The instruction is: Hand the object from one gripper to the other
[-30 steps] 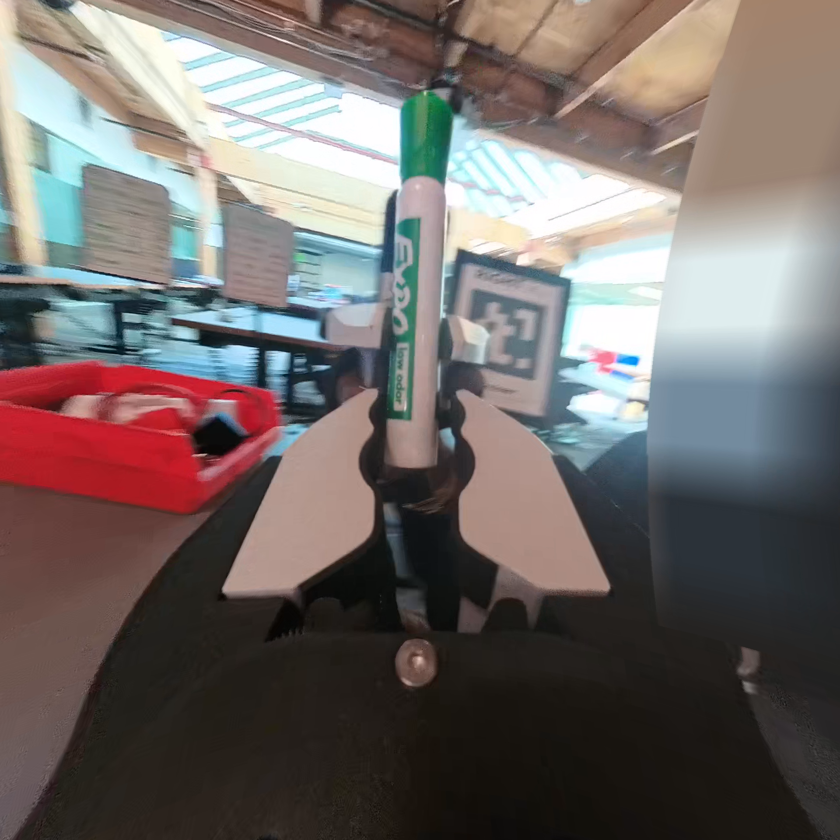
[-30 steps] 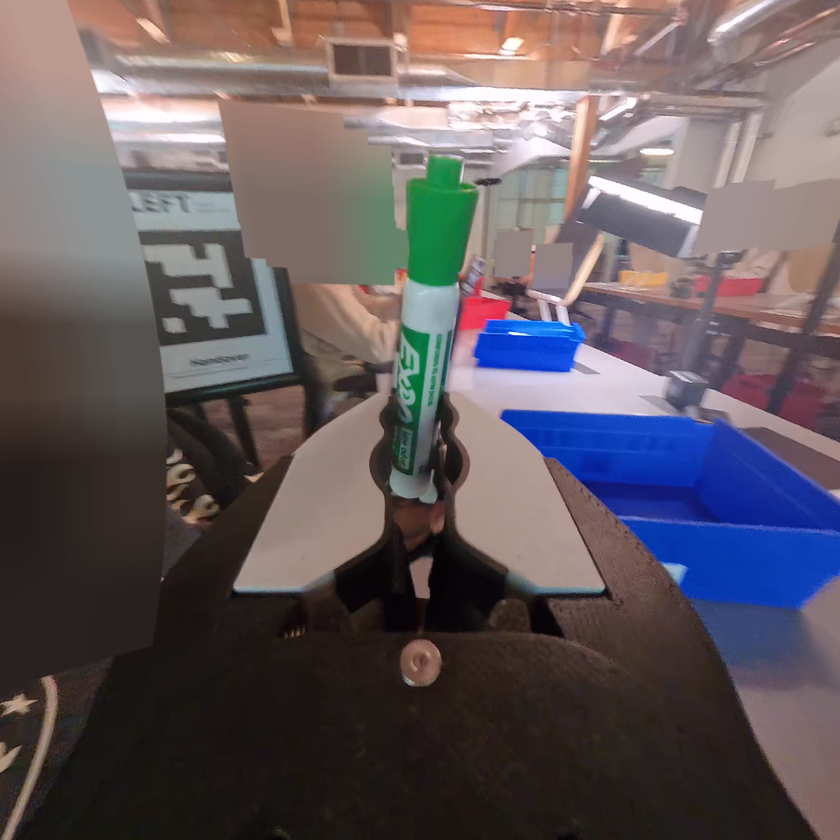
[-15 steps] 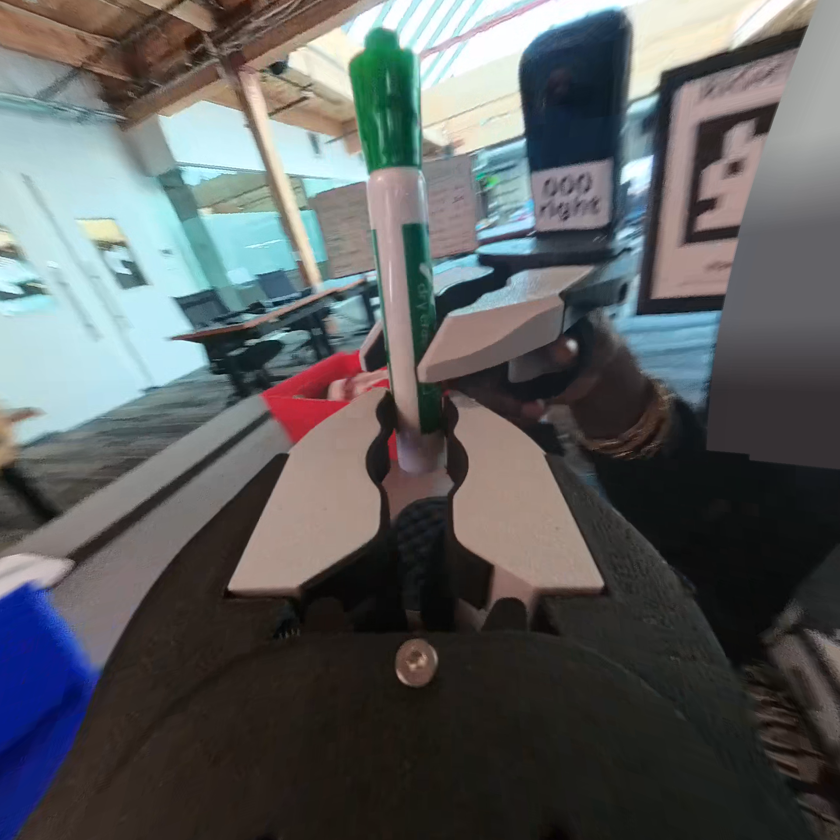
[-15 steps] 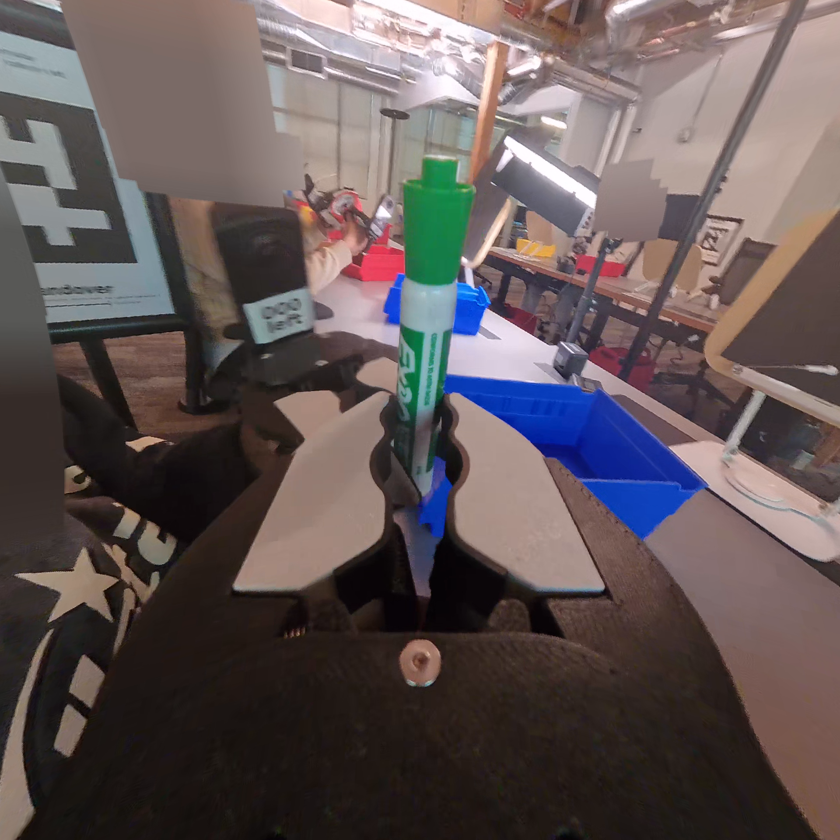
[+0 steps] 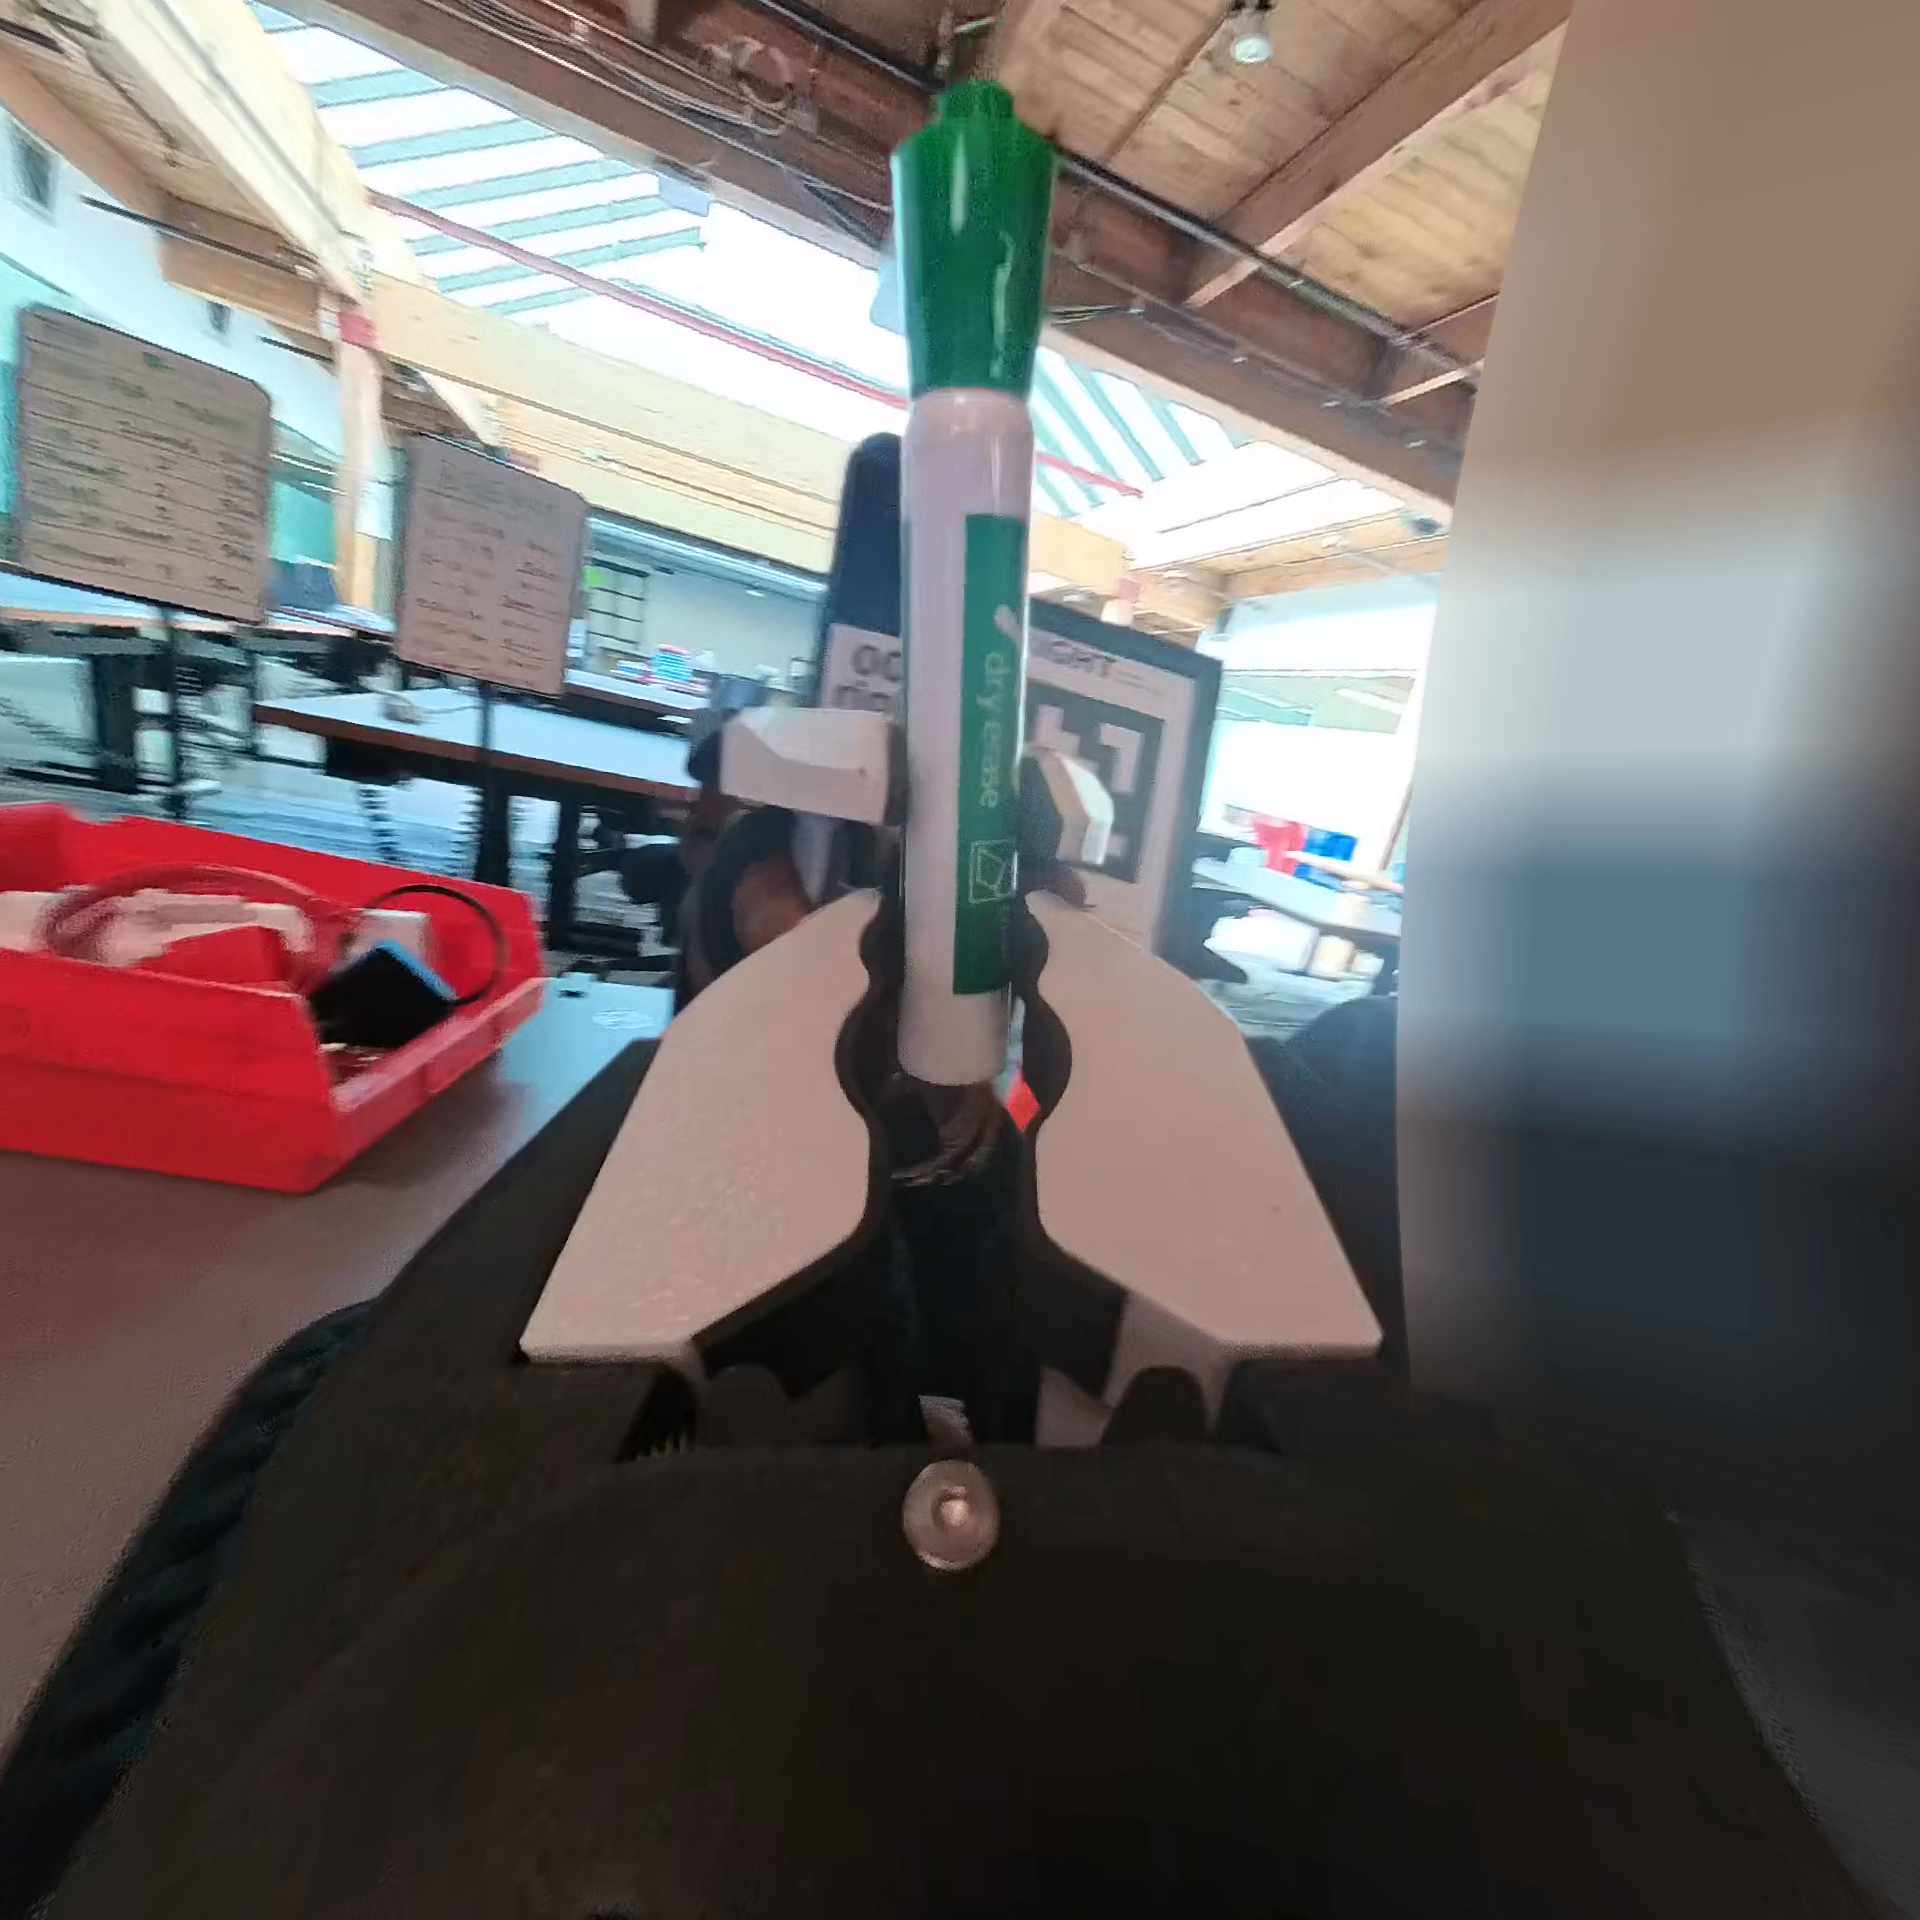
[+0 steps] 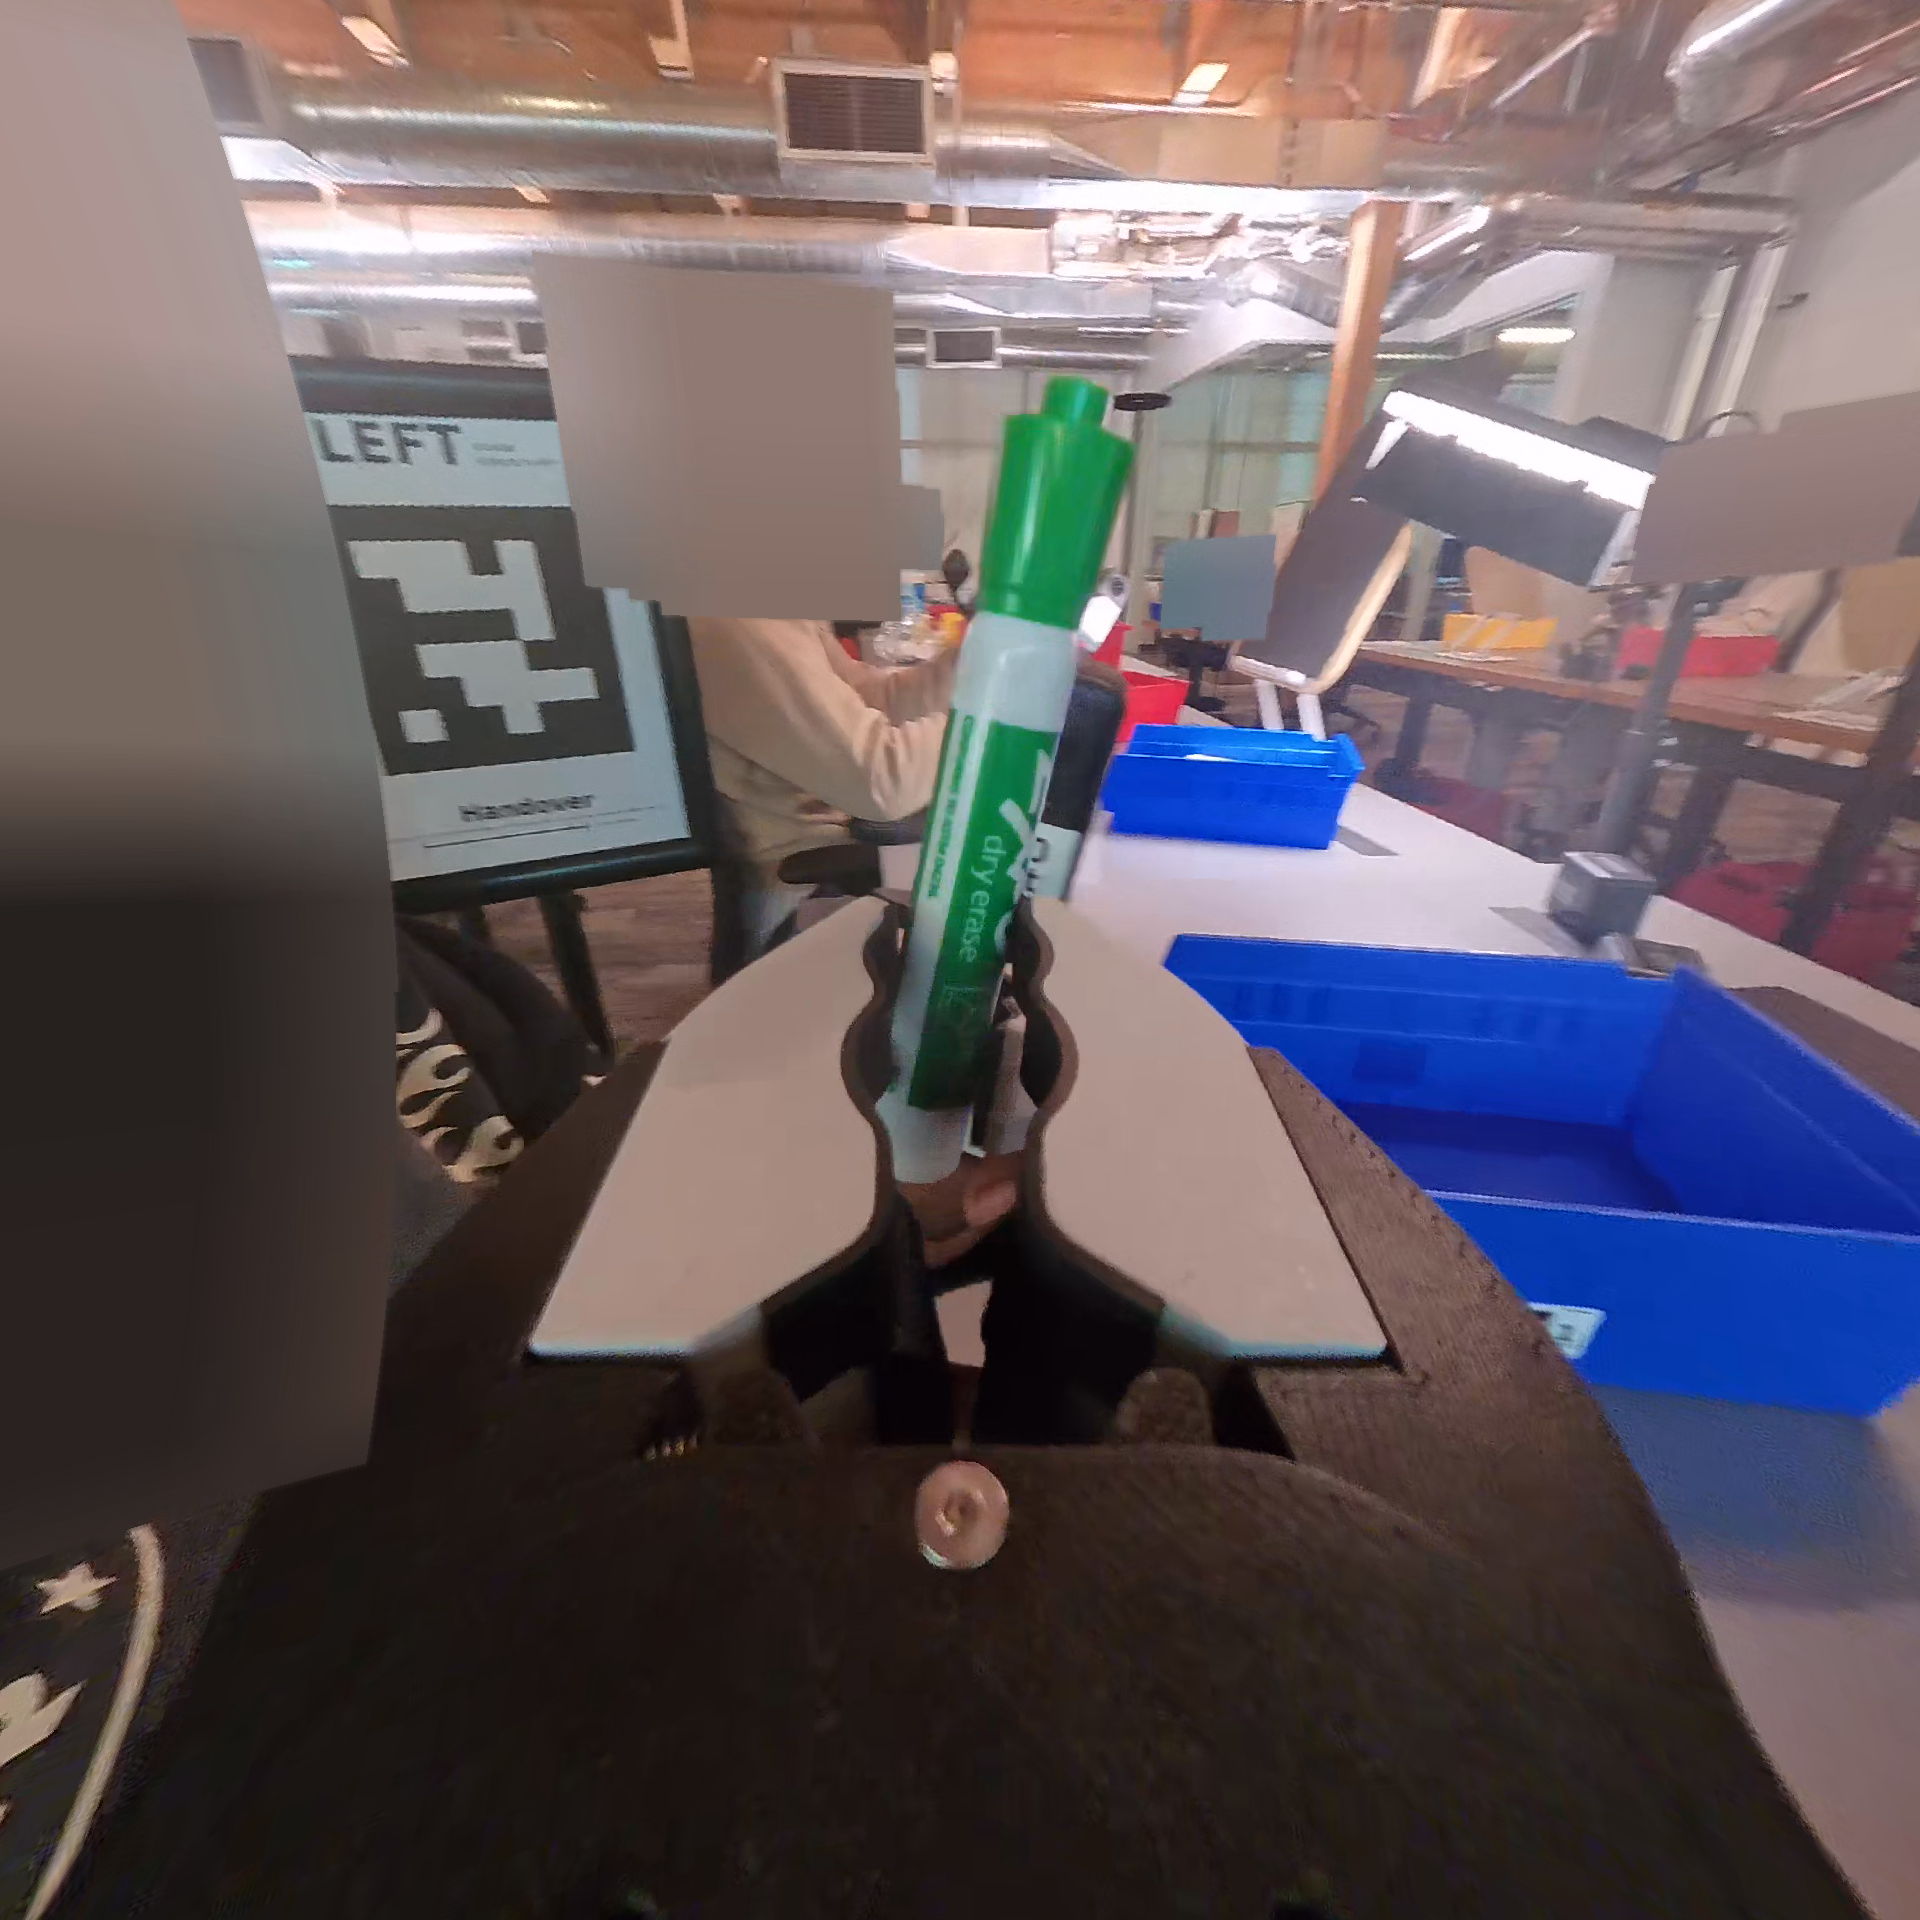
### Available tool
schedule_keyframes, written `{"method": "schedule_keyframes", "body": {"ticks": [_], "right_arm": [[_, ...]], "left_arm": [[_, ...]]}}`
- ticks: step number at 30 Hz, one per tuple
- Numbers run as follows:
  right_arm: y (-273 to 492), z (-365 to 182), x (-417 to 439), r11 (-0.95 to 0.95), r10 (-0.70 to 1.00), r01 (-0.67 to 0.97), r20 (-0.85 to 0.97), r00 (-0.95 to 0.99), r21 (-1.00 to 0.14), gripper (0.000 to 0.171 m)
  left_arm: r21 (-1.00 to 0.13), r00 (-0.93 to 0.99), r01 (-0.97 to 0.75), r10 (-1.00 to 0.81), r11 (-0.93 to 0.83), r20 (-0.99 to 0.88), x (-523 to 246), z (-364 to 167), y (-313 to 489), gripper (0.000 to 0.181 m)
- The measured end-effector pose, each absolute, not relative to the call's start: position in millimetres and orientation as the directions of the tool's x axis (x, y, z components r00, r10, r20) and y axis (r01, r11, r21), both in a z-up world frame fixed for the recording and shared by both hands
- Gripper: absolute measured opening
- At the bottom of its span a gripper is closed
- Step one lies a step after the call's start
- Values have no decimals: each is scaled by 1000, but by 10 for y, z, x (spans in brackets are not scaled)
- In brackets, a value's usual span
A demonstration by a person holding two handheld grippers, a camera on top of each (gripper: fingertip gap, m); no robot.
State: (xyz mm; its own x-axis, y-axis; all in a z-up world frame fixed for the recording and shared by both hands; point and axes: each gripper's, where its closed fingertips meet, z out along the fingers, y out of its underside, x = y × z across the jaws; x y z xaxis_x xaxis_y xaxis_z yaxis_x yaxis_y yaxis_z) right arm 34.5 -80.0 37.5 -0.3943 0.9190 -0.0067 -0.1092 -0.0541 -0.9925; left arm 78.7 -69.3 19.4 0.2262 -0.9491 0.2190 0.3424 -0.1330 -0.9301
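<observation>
Left gripper point(image 5: 956, 935) fingers are seen closed about the lower end of the green marker point(image 5: 961, 623), which is held upright in the air, cap uppermost. Just above them, the barrel is flanked by the fingers of the right gripper point(image 6: 951, 935), likewise closed around it; which of the two carries the weight cannot be told. In the right wrist view the marker is tilted slightly to the right.

To the left, a brown table point(image 5: 156, 1299) is occupied by a red bin point(image 5: 208, 1081) filled with cables and small parts. To the right, a grey table point(image 6: 1455, 862) is occupied by a near blue bin point(image 6: 1662, 1091) and a farther blue bin point(image 6: 1226, 779).

A patterned black-and-white board point(image 6: 488, 644) is stood behind the grippers, and a person in a cream sleeve point(image 6: 810, 727) is seated beyond it. Overhead, wooden beams point(image 5: 1299, 156) and a skylight point(image 5: 520, 208) are shown, with metal ducts point(image 6: 520, 114) and a tilted light panel point(image 6: 1496, 468) on the other side. Two written boards point(image 5: 135, 457) are stood far left.
</observation>
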Motion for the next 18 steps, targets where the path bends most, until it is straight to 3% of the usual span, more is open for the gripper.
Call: {"method": "schedule_keyframes", "body": {"ticks": [1,5,8,11,14,18], "right_arm": [[-759,375,330,-31,934,-114,12,-356,-993,23],[-602,337,265,77,980,-94,92,-178,-993,22],[-555,320,237,131,986,-76,137,-89,-989,22],[-518,308,219,164,985,-65,167,-36,-984,21],[-529,318,236,154,986,-69,157,-49,-986,21],[-604,355,262,136,983,-104,147,-110,-985,26]], "left_arm": [[-941,288,326,-938,-93,193,757,184,-643,22],[-980,568,156,-823,125,-15,643,145,-461,32],[-961,740,-47,-636,274,-218,538,139,-339,36],[-926,777,-189,-527,327,-344,544,128,-328,25],[-937,778,-171,-541,305,-318,542,134,-338,22],[-980,660,47,-742,194,-115,604,172,-466,20]]}}
